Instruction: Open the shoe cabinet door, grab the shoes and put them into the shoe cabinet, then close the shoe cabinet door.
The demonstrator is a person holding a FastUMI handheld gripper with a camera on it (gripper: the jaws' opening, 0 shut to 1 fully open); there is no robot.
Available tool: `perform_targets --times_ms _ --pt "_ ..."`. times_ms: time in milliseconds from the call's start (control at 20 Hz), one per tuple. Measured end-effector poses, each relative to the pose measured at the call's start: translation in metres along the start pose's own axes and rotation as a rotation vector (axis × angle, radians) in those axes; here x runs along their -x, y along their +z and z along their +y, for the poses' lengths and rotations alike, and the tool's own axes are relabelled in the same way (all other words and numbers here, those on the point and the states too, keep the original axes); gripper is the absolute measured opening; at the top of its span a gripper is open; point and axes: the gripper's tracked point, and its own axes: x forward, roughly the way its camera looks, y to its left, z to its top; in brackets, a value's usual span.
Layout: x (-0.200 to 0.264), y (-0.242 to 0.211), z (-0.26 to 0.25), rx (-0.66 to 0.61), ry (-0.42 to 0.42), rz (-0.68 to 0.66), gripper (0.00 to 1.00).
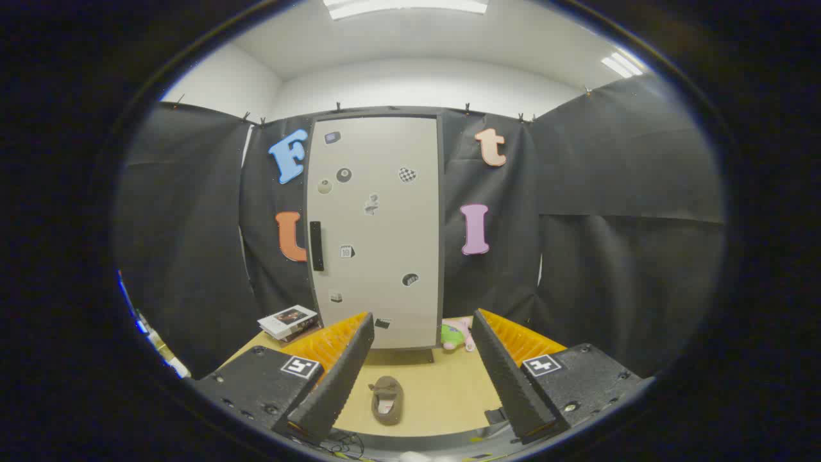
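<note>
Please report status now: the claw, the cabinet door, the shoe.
Claw open, holding nothing. Cabinet door shut, handle untouched. Shoe on table between the fingers. Plush toy and books flank the cabinet.

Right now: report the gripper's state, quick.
Gripper: open, holding nothing; the brown shoe lies on the table between its fingers, untouched, with the shoe cabinet door shut beyond.

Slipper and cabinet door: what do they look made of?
Slipper: looks like soft brown fabric, matte and slightly fuzzy, with a paler lining. Cabinet door: smooth pale panel, probably painted metal or laminate, faint sheen, stickers lying flat. Gripper is open, slipper between its fingers.
</note>
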Motion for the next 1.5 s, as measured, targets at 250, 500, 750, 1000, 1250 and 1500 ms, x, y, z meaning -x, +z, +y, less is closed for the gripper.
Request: perform_targets --times_ms 250,500,750,1000,1250,1500 --pt "0.000 0.002 -0.001 -0.008 -0.013 -0.007 1.00" --pt "0.004 0.007 -0.003 -0.003 -0.036 -0.016 1.00" --pt "0.002 0.010 0.009 -0.004 -0.027 -0.023 1.00" --pt "-0.016 0.018 0.041 0.016 0.014 -0.025 1.00" --pt "-0.067 0.029 0.096 -0.005 0.084 -0.030 1.00" --pt "-0.139 0.042 0.152 -0.011 0.156 -0.047 1.00"
